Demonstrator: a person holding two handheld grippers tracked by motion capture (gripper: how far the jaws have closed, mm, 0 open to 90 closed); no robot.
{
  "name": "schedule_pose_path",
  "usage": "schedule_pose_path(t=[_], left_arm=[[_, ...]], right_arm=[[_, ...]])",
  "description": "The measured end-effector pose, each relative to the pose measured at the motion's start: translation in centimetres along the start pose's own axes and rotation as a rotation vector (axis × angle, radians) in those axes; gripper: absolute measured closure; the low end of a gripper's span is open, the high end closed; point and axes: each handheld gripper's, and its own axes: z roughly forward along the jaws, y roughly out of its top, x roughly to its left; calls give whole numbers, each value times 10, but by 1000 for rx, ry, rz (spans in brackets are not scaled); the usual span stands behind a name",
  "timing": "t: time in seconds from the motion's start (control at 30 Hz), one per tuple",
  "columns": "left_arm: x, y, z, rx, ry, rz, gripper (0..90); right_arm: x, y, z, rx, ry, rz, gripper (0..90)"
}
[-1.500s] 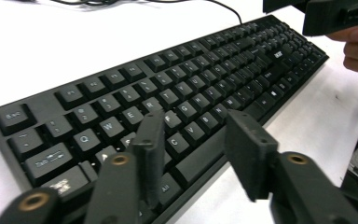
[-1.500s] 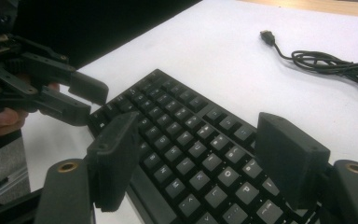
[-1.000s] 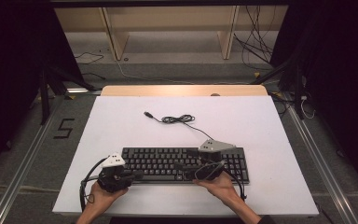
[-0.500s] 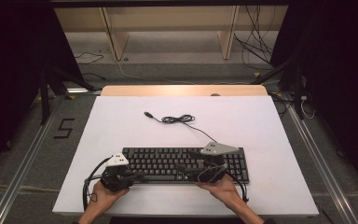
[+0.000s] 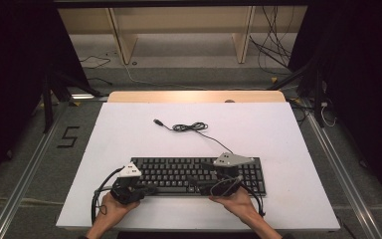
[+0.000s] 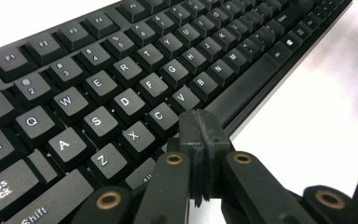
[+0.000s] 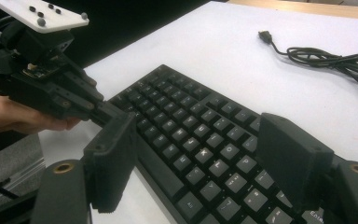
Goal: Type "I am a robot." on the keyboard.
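A black keyboard (image 5: 189, 169) lies near the front of the white table (image 5: 278, 129). Its cable (image 5: 191, 127) lies coiled behind it, ending in a loose USB plug (image 5: 156, 121). My left gripper (image 5: 150, 189) is shut with nothing between its jaws. In the left gripper view its tips (image 6: 198, 126) hover over the keyboard's (image 6: 121, 70) bottom row, beside the space bar. My right gripper (image 7: 203, 156) stands open over the keyboard's (image 7: 191, 121) front edge, one jaw off the edge and one above the keys. It faces the left gripper (image 7: 114, 114).
The cable (image 7: 326, 58) and plug (image 7: 265, 35) lie on bare table beyond the keys. A wooden strip (image 5: 194, 96) borders the table's far edge, with shelving (image 5: 179, 30) and loose wires (image 5: 273, 55) on the floor behind it. Dark drapes flank both sides.
My left gripper has edged a little to the right, onto the keyboard's front left part. The right gripper and the keyboard have stayed put.
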Motion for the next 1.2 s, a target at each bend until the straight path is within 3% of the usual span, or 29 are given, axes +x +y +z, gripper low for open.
schedule_pose_path(t=[0.2,0.33,0.6,0.87,1.0,1.2], left_arm=[[-1,-1,3,20,8,3,890],[0,-1,4,7,21,-18,890],[-1,0,2,13,28,-1,890],[-3,5,-8,-49,22,7,858],[4,6,-19,-114,28,-34,814],[16,5,-28,-154,37,-100,709]], right_arm=[[0,0,0,3,2,0,302],[1,0,0,4,4,3,301],[0,0,0,5,3,1,301],[0,1,-1,-1,2,6,301],[0,1,-1,0,4,4,301],[0,1,0,0,5,3,301]])
